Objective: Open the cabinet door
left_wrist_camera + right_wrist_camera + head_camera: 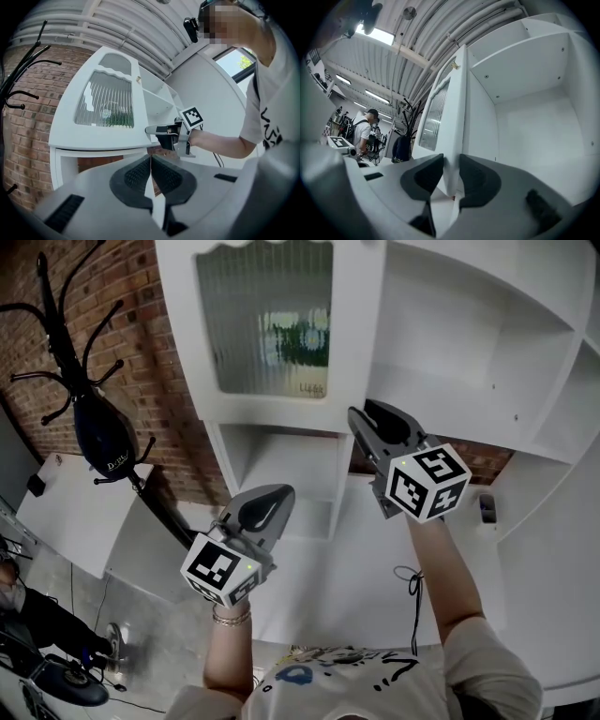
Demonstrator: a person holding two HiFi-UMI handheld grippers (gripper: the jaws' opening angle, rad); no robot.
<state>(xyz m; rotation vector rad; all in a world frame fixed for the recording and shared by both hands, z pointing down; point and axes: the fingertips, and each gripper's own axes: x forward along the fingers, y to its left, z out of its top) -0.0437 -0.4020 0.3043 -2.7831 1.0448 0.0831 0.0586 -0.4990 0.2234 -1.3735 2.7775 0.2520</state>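
- Head view, 6 o'clock: my two forearms reach up into the frame, one toward each gripper.
- Left gripper (272, 498) sits at about 7 o'clock from the frame's centre. It hangs short of the cabinet and touches nothing.
- In the left gripper view its jaws are pressed together, ribbed pads face to face, with nothing between them.
- Right gripper (364, 418) is just right of centre, toward 1 o'clock. Its marker cube (428, 482) faces the camera and its tips sit at the lower free corner of the cabinet door (272, 324).
- In the right gripper view the door's white edge stands upright between the two pads. Both pads lie against it, so I read a pinch on the door's edge.
- The left gripper view shows the same thing: the right gripper (152, 131) at 12 o'clock, meeting the door's lower right corner.
- The cabinet door is at 11 to 12 o'clock in the head view. It has a white frame and a ribbed glass pane, and it is swung out from the carcass.
- The cabinet (487, 343) is at 1 to 2 o'clock, with its white shelves laid bare behind the door.
- Farther out, at 10 o'clock: a brick wall (141, 352) and a black coat rack (84, 381) with a dark bag hung on it.
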